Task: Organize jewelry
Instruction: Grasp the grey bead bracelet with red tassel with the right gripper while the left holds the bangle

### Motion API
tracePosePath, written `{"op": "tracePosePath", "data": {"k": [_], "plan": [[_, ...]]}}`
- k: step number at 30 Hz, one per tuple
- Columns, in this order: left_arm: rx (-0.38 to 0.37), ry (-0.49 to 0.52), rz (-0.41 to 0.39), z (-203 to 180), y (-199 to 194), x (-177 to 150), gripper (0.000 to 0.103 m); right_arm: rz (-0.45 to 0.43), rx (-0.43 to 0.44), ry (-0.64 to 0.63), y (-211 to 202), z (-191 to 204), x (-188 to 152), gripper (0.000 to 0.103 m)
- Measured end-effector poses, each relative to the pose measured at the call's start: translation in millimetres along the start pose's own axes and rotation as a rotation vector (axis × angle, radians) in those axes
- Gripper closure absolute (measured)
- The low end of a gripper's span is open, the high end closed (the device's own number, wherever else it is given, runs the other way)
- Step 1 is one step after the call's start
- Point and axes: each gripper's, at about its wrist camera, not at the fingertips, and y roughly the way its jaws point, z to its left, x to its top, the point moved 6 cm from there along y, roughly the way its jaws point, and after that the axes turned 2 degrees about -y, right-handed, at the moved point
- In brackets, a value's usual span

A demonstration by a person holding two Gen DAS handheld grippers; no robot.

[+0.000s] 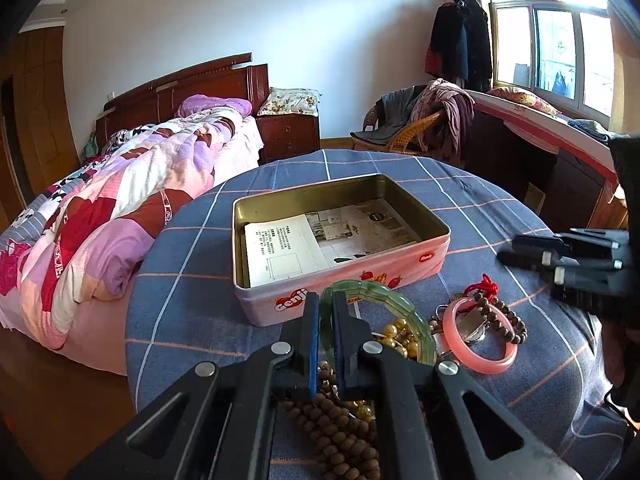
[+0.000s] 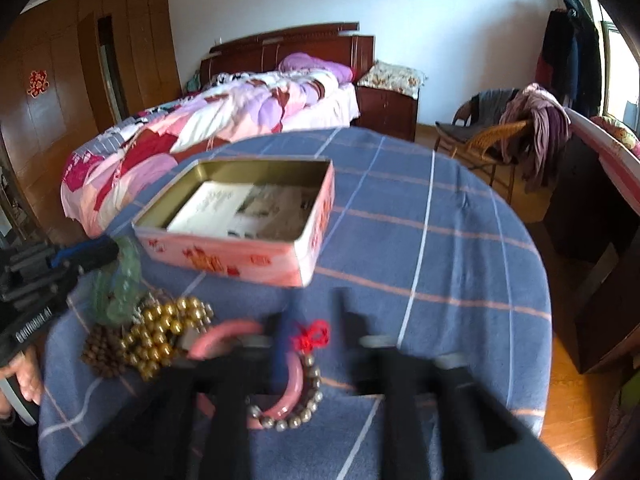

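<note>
**Green bangle gripped at the tin's edge, other jewelry heaped nearby**

From the left wrist view, we see the left gripper [image 1: 327, 320] clenched on a green bangle [image 1: 384, 312], its blue-lined fingers pinching the ring's left side. The bangle stands tilted just in front of the near wall of an open pink tin [image 1: 340, 280], which sits on a blue checked tablecloth [image 1: 192, 300]. Printed paper [image 1: 320, 240] lines the tin's floor. Right of the bangle lies a pink bangle [image 1: 476, 356], with a dark bead bracelet [image 1: 508, 320] and a red knotted cord [image 1: 486, 286] against it. Gold beads [image 1: 396, 336] show through the green ring, and a strand of brown wooden beads [image 1: 340, 432] lies under the gripper. The right gripper [image 1: 532, 258] reaches in from the right edge, above the cloth; from here we cannot tell how its jaws stand.

From the right wrist view, which is blurred, we see the right gripper [image 2: 316, 320] with its jaws parted, pressing on nothing. The red knotted cord [image 2: 314, 336] and part of the pink bangle [image 2: 288, 380] lie between its fingers. The gold beads [image 2: 168, 332] and brown wooden beads [image 2: 102, 354] are heaped to the left, the green bangle [image 2: 124, 280] beyond them in the left gripper [image 2: 114, 250]. The pink tin [image 2: 240, 256] sits just behind the heap.
</note>
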Motion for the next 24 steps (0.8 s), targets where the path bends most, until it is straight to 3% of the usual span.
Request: {"op": "tracePosePath", "data": {"k": [1,2,4,7,10,24], "plan": [[0.001,0.000,0.003,0,1,-1,0.098,0.012,0.005,-0.001,4,1,-5,0.045],[0.001,0.001,0.006,-1,2,-2,0.098,0.024,0.004,-0.005,4,1,-9,0.053],[-0.004,0.006,0.014,-3,5,-5,0.098,0.047,-0.006,-0.017,11,4,-14,0.061],[-0.010,0.014,0.021,-7,7,-7,0.098,0.078,0.024,-0.003,18,3,-19,0.064],[-0.011,0.015,0.022,-7,7,-7,0.098,0.087,0.048,0.003,18,5,-24,0.092],[-0.010,0.010,-0.014,-3,-4,6,0.098,-0.041,0.020,-0.047,-16,12,4,0.095]]}}
